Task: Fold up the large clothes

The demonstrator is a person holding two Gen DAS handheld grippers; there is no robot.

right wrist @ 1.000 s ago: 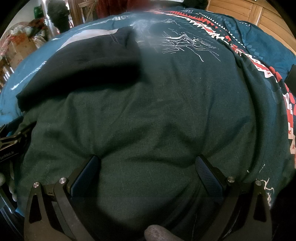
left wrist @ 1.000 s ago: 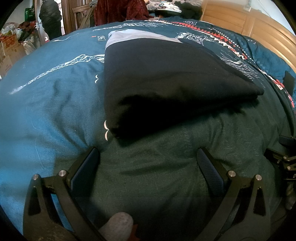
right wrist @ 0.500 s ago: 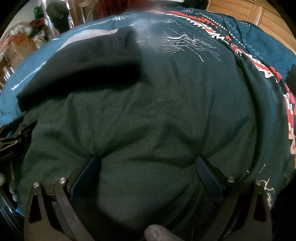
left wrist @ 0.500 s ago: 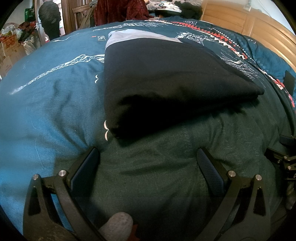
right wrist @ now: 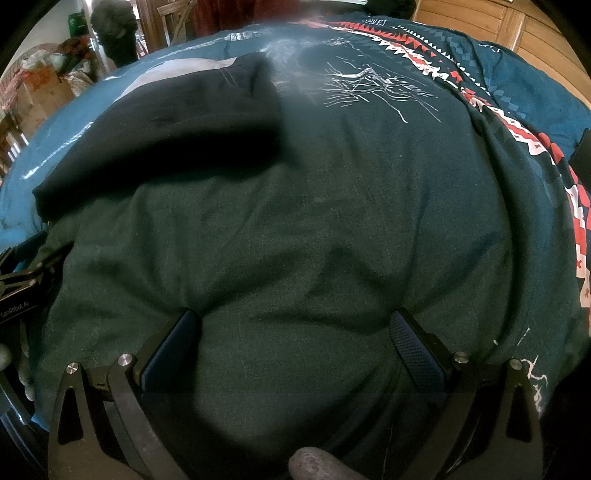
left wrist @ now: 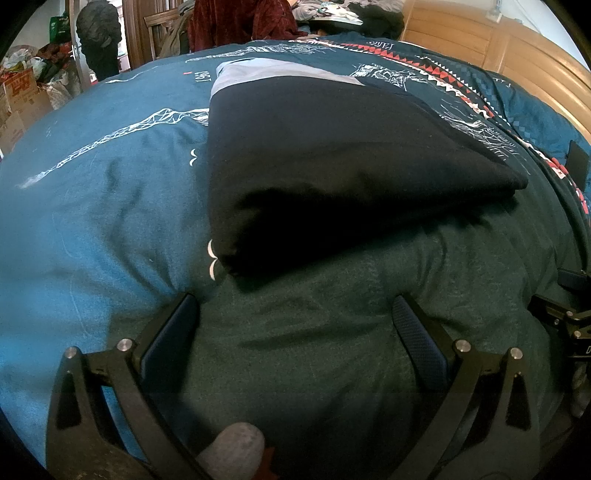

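Note:
A black folded garment (left wrist: 332, 166) with a pale grey part (left wrist: 266, 72) at its far end lies on the bed's teal cover (left wrist: 92, 221). My left gripper (left wrist: 295, 325) is open just short of the garment's near corner. Its fingers (left wrist: 170, 332) press into a darker, green-looking stretch of cloth; I cannot tell whether that is shaded cover or another piece. In the right wrist view the black garment (right wrist: 166, 147) lies to the far left. My right gripper (right wrist: 295, 332) is open there, with its fingers (right wrist: 413, 343) sunk into the same dark cloth and nothing between them.
The other gripper's frame shows at each view's edge (left wrist: 565, 321) (right wrist: 22, 280). A wooden headboard (left wrist: 498, 48) runs along the right. Heaped clothes (left wrist: 240, 22), boxes and bags (left wrist: 26, 85) and a dark figure (left wrist: 98, 33) stand beyond the bed's far side.

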